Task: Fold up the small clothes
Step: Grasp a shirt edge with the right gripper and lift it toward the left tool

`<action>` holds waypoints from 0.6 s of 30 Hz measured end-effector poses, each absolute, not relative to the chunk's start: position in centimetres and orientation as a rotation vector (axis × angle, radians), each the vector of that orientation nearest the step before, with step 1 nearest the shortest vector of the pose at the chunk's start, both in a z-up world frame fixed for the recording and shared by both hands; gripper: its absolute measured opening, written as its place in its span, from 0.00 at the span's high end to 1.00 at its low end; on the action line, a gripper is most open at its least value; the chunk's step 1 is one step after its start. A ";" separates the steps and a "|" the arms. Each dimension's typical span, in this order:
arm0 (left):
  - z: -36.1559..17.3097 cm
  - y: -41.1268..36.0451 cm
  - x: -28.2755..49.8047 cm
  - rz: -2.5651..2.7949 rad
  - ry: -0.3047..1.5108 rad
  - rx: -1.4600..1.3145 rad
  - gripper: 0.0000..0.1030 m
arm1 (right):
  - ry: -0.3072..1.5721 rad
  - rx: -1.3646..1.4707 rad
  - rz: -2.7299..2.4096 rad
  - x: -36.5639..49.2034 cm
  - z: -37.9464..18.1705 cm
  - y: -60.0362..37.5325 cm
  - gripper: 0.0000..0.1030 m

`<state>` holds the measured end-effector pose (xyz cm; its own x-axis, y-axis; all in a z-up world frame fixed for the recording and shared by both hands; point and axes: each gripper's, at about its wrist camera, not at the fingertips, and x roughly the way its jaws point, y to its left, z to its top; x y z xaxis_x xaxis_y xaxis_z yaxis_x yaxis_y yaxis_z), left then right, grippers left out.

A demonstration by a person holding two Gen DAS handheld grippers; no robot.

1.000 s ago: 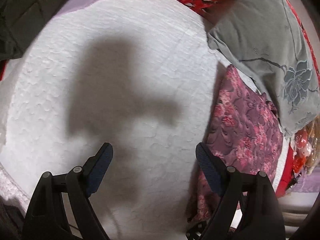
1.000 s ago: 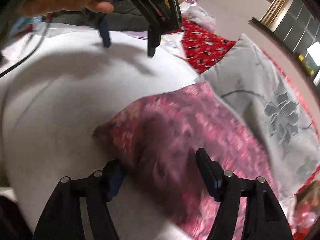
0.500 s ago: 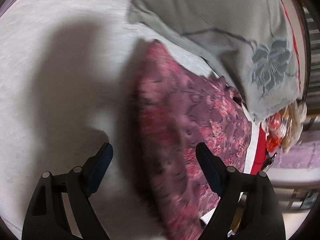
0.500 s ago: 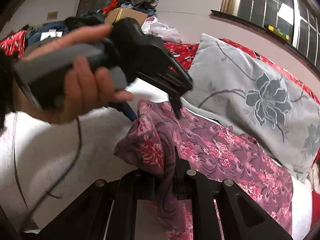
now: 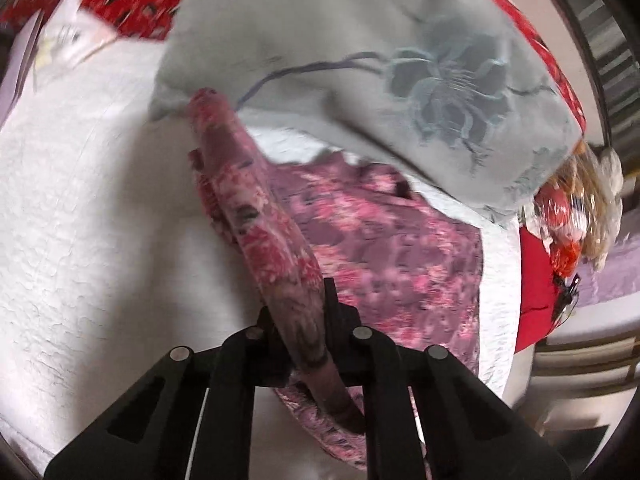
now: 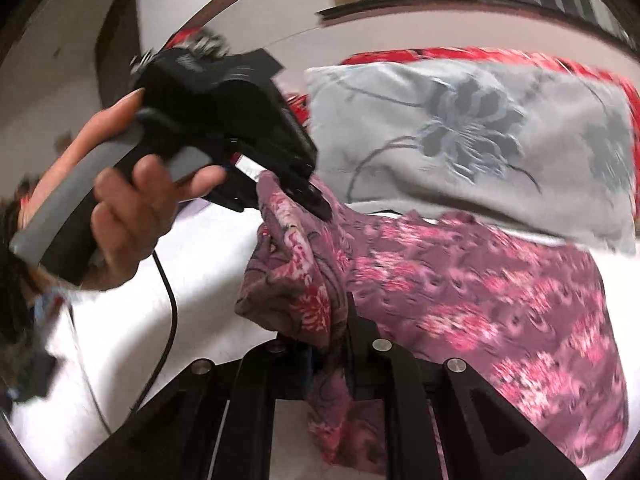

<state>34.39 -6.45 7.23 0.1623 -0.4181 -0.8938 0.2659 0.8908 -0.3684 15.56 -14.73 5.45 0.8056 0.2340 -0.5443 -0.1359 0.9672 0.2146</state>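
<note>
At the left of the right-wrist frame your left hand (image 6: 116,208) grips the grey handle of the left gripper (image 6: 316,204), its black tip pressed into the raised edge of the pink floral garment (image 6: 500,308) near the frame's centre. In the left-wrist frame that gripper (image 5: 304,320) has its jaws closed together, with a ridge of the garment (image 5: 380,248) pinched between them and running up toward the upper middle. Your right gripper (image 6: 332,344), at the bottom centre of its own frame, is likewise clamped on a bunched fold of the cloth. The rest of the garment lies spread to the right on the white quilt (image 5: 80,220), its far edge tucked under the grey flowered pillow (image 6: 480,144) in the upper right. The fabric is motion-blurred.
</note>
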 end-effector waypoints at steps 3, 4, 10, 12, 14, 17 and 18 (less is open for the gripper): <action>8.4 -9.2 33.5 -0.498 1.297 -0.100 0.92 | 0.595 0.254 0.185 14.7 5.8 -17.4 0.90; 8.8 -10.4 33.1 -0.503 1.290 -0.090 0.92 | 0.589 0.277 0.179 14.3 6.0 -18.2 0.90; 10.1 -18.0 30.6 -0.546 1.263 -0.011 0.92 | 0.556 0.445 0.134 11.7 5.9 -24.5 0.90; 9.7 -21.0 30.0 -0.558 1.269 0.022 0.92 | 0.554 0.492 0.115 11.0 5.5 -26.5 0.90; 9.2 -23.5 29.5 -0.572 1.280 0.039 0.92 | 0.552 0.539 0.092 10.1 5.0 -28.6 0.90; 7.9 -27.3 28.6 -0.602 1.309 0.059 0.92 | 0.547 0.601 0.059 8.9 4.4 -31.4 0.90; 7.4 -28.4 28.3 -0.610 1.319 0.069 0.92 | 0.547 0.618 0.050 8.4 4.2 -32.1 0.90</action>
